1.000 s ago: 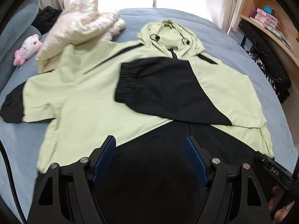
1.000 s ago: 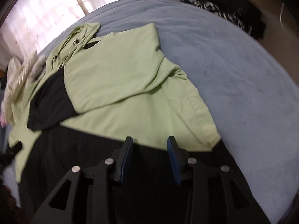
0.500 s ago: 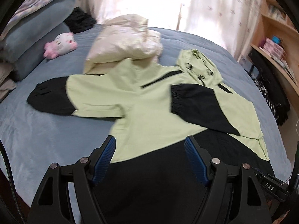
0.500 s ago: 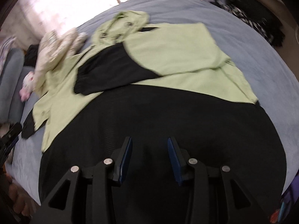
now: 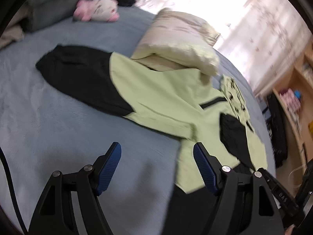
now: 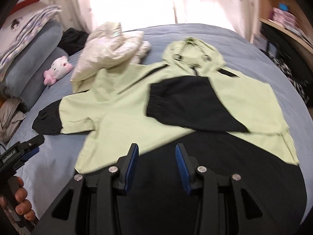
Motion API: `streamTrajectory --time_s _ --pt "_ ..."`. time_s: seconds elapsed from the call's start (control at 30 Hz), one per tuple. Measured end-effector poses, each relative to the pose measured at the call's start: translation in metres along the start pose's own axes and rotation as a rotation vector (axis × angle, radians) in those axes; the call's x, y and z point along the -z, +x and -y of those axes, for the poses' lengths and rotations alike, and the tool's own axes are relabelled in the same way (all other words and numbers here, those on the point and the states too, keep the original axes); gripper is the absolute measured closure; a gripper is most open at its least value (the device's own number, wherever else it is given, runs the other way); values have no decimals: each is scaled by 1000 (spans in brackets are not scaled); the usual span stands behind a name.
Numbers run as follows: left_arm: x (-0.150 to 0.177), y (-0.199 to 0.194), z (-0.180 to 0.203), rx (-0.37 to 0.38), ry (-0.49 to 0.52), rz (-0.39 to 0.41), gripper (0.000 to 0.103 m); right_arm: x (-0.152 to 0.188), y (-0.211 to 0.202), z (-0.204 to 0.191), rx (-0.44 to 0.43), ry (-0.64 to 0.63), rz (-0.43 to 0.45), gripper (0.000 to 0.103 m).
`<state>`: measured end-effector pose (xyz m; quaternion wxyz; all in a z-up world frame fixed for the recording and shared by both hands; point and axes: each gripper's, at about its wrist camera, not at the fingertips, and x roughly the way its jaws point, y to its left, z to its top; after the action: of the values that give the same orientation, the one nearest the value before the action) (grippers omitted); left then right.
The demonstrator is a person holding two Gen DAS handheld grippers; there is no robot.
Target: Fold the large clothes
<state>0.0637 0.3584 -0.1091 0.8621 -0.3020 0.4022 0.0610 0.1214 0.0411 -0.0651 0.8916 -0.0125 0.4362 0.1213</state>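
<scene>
A light green and black hooded jacket [image 6: 125, 105] lies face up on the blue bedspread [image 6: 244, 45]. Its right sleeve [image 6: 187, 105] is folded across the chest, black cuff toward the middle. The other sleeve [image 5: 82, 78] stretches out flat to the left, ending in a black cuff. My left gripper [image 5: 156, 148] is open over bare bedspread, just in front of that outstretched sleeve. It also shows in the right wrist view as the left gripper [image 6: 34, 146], held by a hand [image 6: 21, 201]. My right gripper [image 6: 156, 149] hangs over the black hem [image 6: 225, 176], jaws apart with nothing between them.
A cream puffer jacket [image 6: 109, 47] is heaped at the green jacket's left shoulder. A pink and white plush toy [image 6: 56, 70] and grey pillows [image 6: 33, 58] sit at the bed's left. Wooden shelves [image 5: 297, 90] and dark clothes [image 5: 277, 129] stand beyond the right edge.
Both grippers swept to the left. The left one went from above the black hem to bare bedspread by the outstretched sleeve. The right one went from the jacket's right side to its hem.
</scene>
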Motion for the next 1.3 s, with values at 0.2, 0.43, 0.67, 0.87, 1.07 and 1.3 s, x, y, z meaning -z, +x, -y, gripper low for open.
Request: streamTrajectory --time_s 0.2,0.43,0.67,0.87,1.07,1.3 --pt "-33 39 -75 32 -184 -32 29 -18 41 -58 -44 -77 -18 63" --pt "-58 64 -131 105 -362 0 29 -22 70 -92 -62 -137 -44 63" --pt "-90 84 -154 105 -389 14 29 -28 92 -91 -51 -121 -63 64" --pt "-105 94 -149 10 -317 50 70 -31 104 -83 -55 -84 -80 63" --pt "-115 75 -123 -41 -282 104 101 -24 99 -65 -67 -36 -92 64" --pt "-129 -7 29 65 22 267 101 -18 70 -20 -73 49 -72 63"
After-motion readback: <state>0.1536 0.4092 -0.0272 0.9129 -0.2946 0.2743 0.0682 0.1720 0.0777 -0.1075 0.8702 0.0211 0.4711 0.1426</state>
